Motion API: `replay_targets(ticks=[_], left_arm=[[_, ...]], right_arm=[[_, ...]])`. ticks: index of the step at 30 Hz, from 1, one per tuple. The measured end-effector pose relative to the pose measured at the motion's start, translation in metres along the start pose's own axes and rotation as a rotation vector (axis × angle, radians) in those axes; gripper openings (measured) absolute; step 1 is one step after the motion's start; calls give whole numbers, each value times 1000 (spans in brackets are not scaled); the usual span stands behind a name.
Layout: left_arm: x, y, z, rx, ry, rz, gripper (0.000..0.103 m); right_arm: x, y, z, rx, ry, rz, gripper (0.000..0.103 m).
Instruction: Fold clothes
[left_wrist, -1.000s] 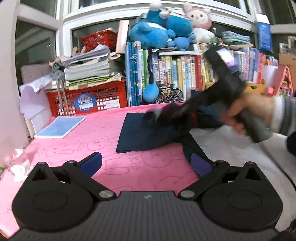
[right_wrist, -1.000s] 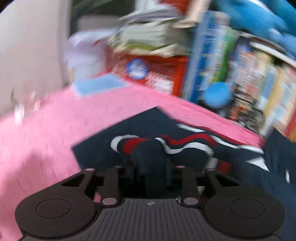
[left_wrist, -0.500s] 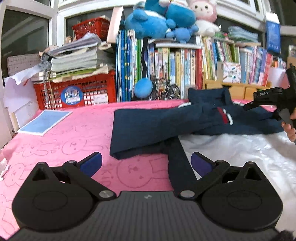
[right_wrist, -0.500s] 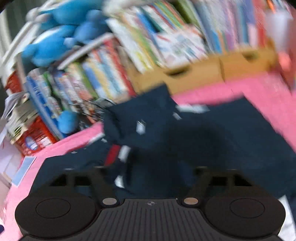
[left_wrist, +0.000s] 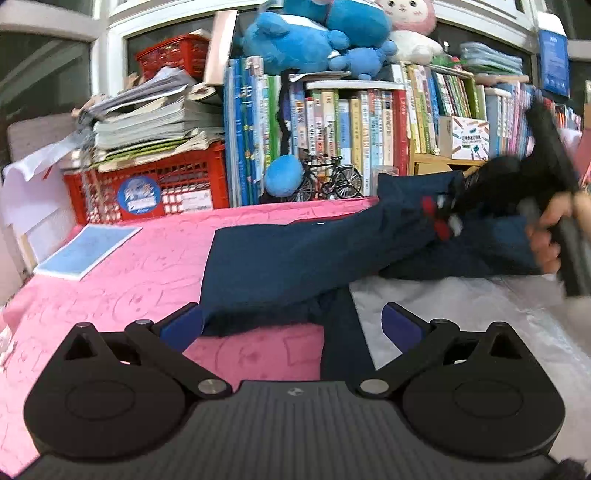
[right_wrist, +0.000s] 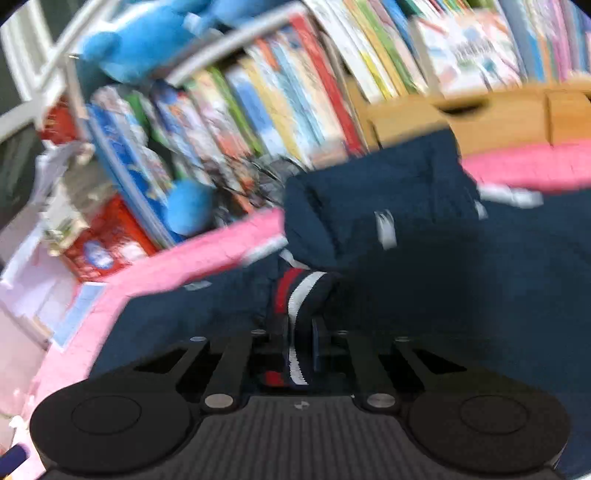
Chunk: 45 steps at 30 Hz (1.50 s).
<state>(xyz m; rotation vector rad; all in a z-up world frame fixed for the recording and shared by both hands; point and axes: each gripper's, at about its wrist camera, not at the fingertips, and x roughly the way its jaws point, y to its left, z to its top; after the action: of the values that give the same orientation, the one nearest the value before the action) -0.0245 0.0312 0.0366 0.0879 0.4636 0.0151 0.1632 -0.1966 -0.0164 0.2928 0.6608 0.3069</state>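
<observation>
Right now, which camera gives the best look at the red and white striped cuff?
The right wrist view: the striped cuff sits close up, pinched in the right gripper. The left wrist view shows it small and blurred, far right, above the navy garment.

Right claw (right_wrist: 291, 332) pinched on navy garment's (right_wrist: 424, 258) red-and-white striped cuff (right_wrist: 295, 295), pink tabletop (right_wrist: 177, 266) beyond garment, bookshelf (right_wrist: 295, 92) behind

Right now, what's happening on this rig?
A person is folding a navy garment on the pink table. The right gripper is shut on its red-and-white striped cuff, lifted over the cloth. The left gripper hovers open near the garment's front edge, holding nothing.
</observation>
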Motion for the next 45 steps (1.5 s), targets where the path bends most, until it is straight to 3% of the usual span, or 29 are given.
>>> replay_targets(ticks=[5,12,17,24,26,27,29,31,35,37,41,43,45], left_arm=[[35,-14,15,81,-53,111,103],[55,-13,15,98,-1,117,103],[69,-15,11,138,72,145,103],[75,-12,3,176,141,187,103],[67,-7,1,195,134,202,103],[64,-5,-1,205,131,210,103],[51,2,-1,218,107,255,103],[51,-1,7,179,90,231,103],[53,-9,24,88,59,166,103],[54,-13,33,43,43,134,103],[62,-23,45,-37,34,77,103],[78,-32,41,-40,74,89,103],[89,-39,39,-14,93,126,103]], right_arm=[[-47,-4,36,-148,-123,-97,14],[-100,-47,52,-192,-229,-258,14],[-92,-96,44,-200,-176,-384,14],[-48,-138,14,-131,-55,-413,16],[-38,-140,3,-149,-27,-432,21],[-37,-140,0,-164,-35,-452,31],[-39,-137,-3,-202,-49,-505,64],[-47,-133,-3,-238,-65,-560,83],[-63,-113,6,-223,-158,-600,97],[-56,-94,15,-228,-143,-598,102],[-33,-60,29,-197,-56,-601,103],[-31,-46,31,-125,-33,-596,103],[-35,-40,32,-83,-29,-514,103]])
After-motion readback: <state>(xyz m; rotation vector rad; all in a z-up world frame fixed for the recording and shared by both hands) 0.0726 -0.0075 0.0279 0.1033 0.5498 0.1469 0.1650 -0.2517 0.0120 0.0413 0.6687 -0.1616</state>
